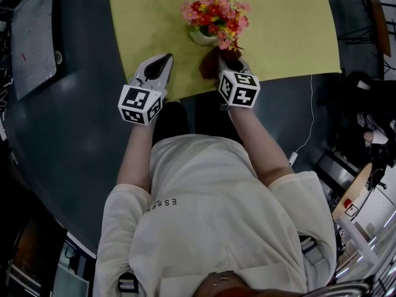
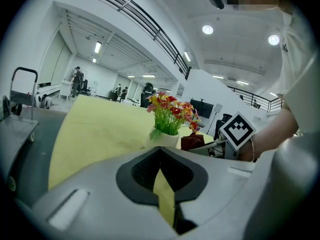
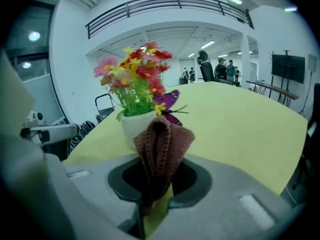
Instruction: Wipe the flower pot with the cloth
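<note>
A small white flower pot point(image 1: 203, 37) with red, pink and yellow flowers point(image 1: 215, 14) stands on the yellow table point(image 1: 291, 30) near its front edge. My right gripper point(image 1: 226, 59) is shut on a folded brown cloth point(image 1: 212, 64), which sits just in front of the pot and slightly to its right. In the right gripper view the cloth point(image 3: 162, 144) sticks up between the jaws, a short gap before the pot point(image 3: 135, 126). My left gripper point(image 1: 163, 62) is shut and empty, at the table's edge to the left of the pot point(image 2: 163, 140).
A grey cart point(image 1: 34, 36) stands on the dark floor to the left of the table. A white cable point(image 1: 307, 129) runs over the floor at the right. Several people stand far off in the hall.
</note>
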